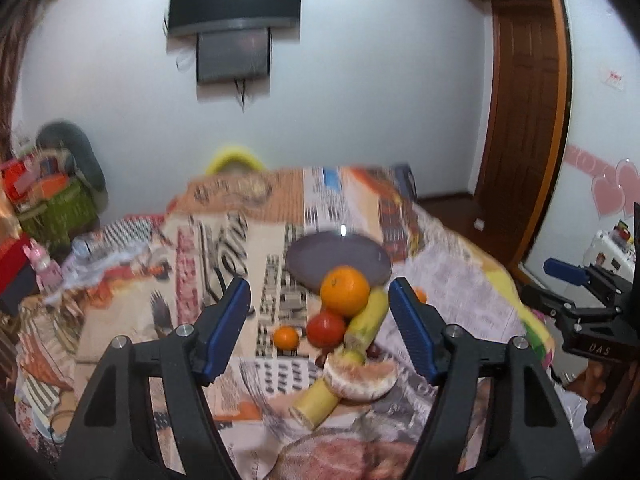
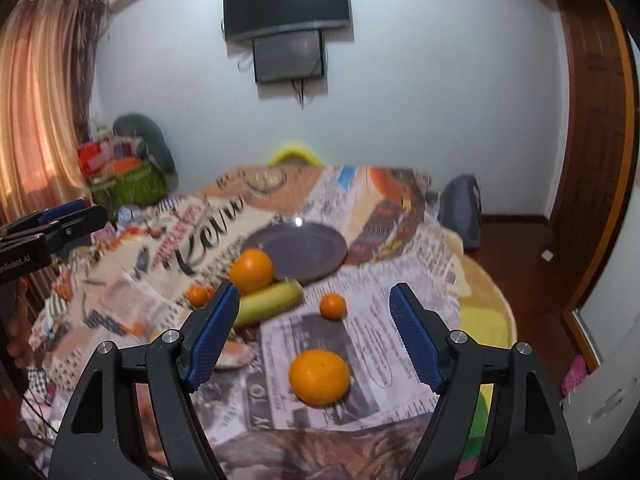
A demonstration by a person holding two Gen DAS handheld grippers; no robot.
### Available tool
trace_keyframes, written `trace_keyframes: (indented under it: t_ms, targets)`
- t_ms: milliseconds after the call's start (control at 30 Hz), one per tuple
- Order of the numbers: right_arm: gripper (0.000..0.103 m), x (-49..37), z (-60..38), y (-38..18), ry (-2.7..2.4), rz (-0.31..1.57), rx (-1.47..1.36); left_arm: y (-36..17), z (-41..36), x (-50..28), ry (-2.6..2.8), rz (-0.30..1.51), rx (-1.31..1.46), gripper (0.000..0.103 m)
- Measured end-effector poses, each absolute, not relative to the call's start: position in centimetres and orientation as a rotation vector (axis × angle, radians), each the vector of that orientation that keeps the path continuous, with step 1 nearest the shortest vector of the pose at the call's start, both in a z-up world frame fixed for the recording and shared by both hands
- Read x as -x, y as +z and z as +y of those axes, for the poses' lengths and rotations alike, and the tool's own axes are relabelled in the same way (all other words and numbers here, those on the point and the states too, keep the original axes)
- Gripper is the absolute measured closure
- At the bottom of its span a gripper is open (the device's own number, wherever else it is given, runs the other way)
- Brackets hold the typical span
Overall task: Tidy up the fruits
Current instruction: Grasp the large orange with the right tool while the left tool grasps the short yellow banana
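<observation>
Left wrist view: your left gripper [image 1: 320, 300] is hovering with jaws spread near the big orange [image 1: 344, 290]; your right gripper [image 2: 314, 304] is gaping over another orange [image 2: 319, 377].

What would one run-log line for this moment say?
left gripper: open, empty | right gripper: open, empty | plate: bare | nearest orange: on table, under right gripper

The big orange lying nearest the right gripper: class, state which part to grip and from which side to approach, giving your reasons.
Grip the big orange across its widest middle, coming down from above and slightly from the near side. It lies alone on the newspaper-covered table, apart from other fruit, so both flanks are free. The right gripper is already open and roughly lined up. Being round, it may roll if squeezed off-centre.
</observation>
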State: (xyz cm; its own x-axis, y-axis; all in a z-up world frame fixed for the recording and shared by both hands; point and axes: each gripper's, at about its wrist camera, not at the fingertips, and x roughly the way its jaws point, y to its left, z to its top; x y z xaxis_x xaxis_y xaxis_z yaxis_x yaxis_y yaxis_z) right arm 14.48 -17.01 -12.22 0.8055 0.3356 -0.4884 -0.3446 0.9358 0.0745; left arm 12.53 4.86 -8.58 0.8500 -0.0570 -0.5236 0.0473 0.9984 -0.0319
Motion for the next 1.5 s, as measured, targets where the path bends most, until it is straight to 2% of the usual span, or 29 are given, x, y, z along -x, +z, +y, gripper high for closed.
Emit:
trace_keyframes:
  t_ms: [433, 667, 867, 1067, 1200, 1300, 1400, 1500]
  targets:
    - [0.028, -17.7, -16.9, -17.8, 0.379, 0.753, 0.053, -19.2, 6.9, -15.7, -0.079, 0.895, 0.024, 0.031]
    - [0.028, -18.5, -16.3, -20.5, 0.404, 0.844, 0.044, -22.3, 7.9, -15.5, -0.096, 0.992, 0.073, 0.031]
    - [0.028, -19.7, -15.8, -22.5, 0.413, 0.909, 0.021, -23.0, 7.1, -16.2, -0.134, 1.0, 0.05, 0.032]
    - [0.028, -20.4, -15.2, -23.4, 0.44, 0.942, 0.018, -23.8, 5.8, -17.4, -0.194, 1.007, 0.047, 0.05]
    - [0.029, -20.6, -14.7, -23.6, 0.433, 0.939, 0.038, -23.8, 5.5, -17.0, -0.184, 0.981, 0.033, 0.051]
    - [0.039, -20.5, -14.9, -23.5, 0.416, 0.927, 0.045, -23.6, 6.0, -16.6, -0.17, 0.981, 0.066, 0.054]
    - [0.039, -20.3, -15.4, -23.4, 0.422, 0.93, 0.023, -23.3, 6.4, -15.7, -0.138, 0.98, 0.067, 0.056]
    - [0.039, -20.0, -15.4, -23.4, 0.416, 0.928, 0.027, -22.8, 6.7, -14.4, -0.078, 0.973, 0.039, 0.063]
